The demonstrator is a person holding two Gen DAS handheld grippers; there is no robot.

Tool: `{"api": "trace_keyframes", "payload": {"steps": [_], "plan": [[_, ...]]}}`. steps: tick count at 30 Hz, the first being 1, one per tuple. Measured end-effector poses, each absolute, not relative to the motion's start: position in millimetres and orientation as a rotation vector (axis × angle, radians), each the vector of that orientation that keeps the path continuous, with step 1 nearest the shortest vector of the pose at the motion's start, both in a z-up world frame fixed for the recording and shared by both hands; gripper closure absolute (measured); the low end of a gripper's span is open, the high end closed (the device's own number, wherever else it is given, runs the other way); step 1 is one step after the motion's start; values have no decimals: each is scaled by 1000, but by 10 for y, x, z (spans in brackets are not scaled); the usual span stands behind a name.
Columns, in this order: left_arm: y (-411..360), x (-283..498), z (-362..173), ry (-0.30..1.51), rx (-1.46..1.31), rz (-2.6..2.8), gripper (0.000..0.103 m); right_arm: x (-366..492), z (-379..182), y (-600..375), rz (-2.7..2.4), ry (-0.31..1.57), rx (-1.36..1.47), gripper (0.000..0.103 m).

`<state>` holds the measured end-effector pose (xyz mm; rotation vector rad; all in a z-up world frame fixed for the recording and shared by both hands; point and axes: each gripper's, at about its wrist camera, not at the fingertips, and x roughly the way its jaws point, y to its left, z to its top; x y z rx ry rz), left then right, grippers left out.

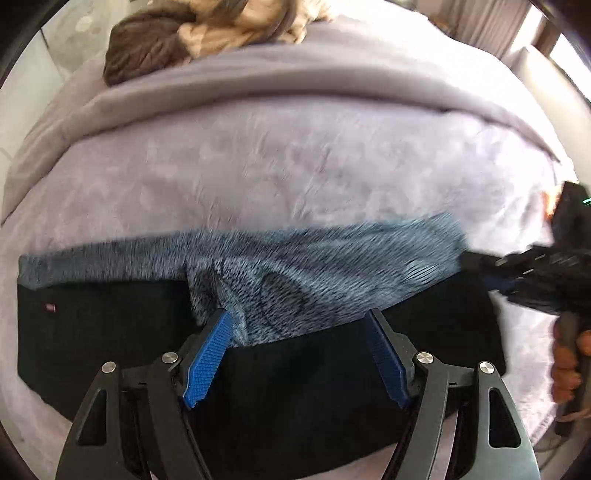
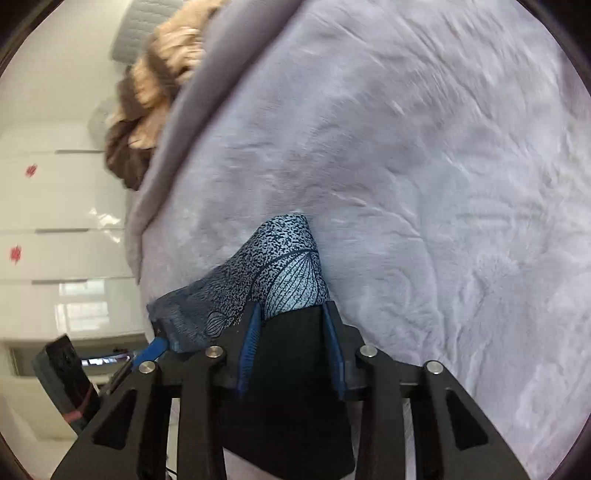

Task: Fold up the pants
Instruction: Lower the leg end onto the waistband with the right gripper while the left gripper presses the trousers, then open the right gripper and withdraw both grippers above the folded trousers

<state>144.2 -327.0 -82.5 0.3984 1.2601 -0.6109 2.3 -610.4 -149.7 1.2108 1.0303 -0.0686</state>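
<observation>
A bed [image 1: 295, 177] is covered by a pale lilac plush blanket [image 2: 424, 184], whose grey-mauve edge is folded over at the far side. A heap of brown and beige fabric [image 1: 192, 33] is seen beyond it. Glossy white cabinet fronts [image 2: 62, 206] with small red marks are shown at the left of the right wrist view. Daylight is admitted past curtains [image 1: 491, 22].
</observation>
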Motion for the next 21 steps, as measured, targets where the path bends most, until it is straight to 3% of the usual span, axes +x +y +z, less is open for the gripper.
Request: {"api": "trace_keyframes", "payload": {"steps": [8,13,21], "plan": [[-3081,1472,-1023,1292,408,-569,28,262,-1296,-5837,-122,1172,883,69],[-3085,1421,-1002,1286,431,-550,28,306,-1154,-5656,-199,1216,676,63],[-2798,1340,-794,1302,431,-508,28,198,-779,-5210,-208,1233,552,39]]}}
